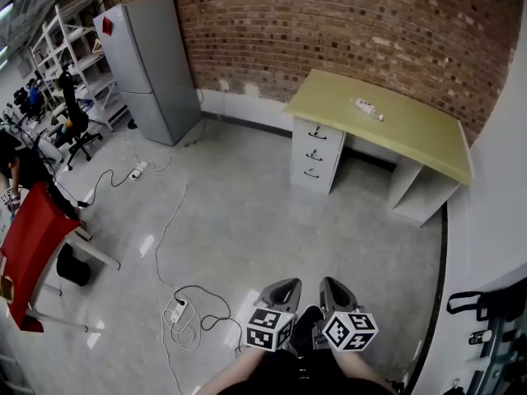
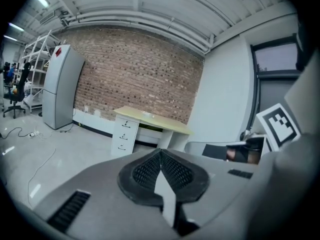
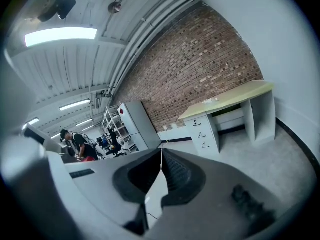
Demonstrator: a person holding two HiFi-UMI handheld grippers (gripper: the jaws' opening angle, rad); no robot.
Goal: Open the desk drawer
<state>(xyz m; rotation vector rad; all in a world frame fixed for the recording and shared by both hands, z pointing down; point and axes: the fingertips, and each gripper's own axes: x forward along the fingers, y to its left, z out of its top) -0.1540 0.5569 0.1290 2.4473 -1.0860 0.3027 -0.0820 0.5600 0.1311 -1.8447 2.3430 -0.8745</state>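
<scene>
Well, far left: red table [image 1: 33, 233] at the frame edge, w/ an office chair [image 1: 76, 126] and white shelving [image 1: 78, 44] beyond it. Grey fridge [image 1: 152, 64] stands against the brick wall [image 1: 329, 23]. Cables trail over the floor [image 1: 247, 212] to a power strip [image 1: 177, 309] nr the bottom.

Bottom centre: left tool [image 1: 286, 284], held low in front of the person. In the left gripper view the left tool [image 2: 161, 153] has its jaws fully together, pads meeting, nothing btwn them. Just beside it is the right tool [image 1: 332, 283]. The right gripper view shows the right tool [image 3: 161, 150] likewise closed tight and empty.

Both are well apart from the desk and face it. The drawer unit [image 1: 315, 155] is white w/ three dark-handled drawers, all pushed in flush. It sits under the left end of the yellow worktop [image 1: 412, 134]. A small white item [image 1: 366, 107] lies on top.
</scene>
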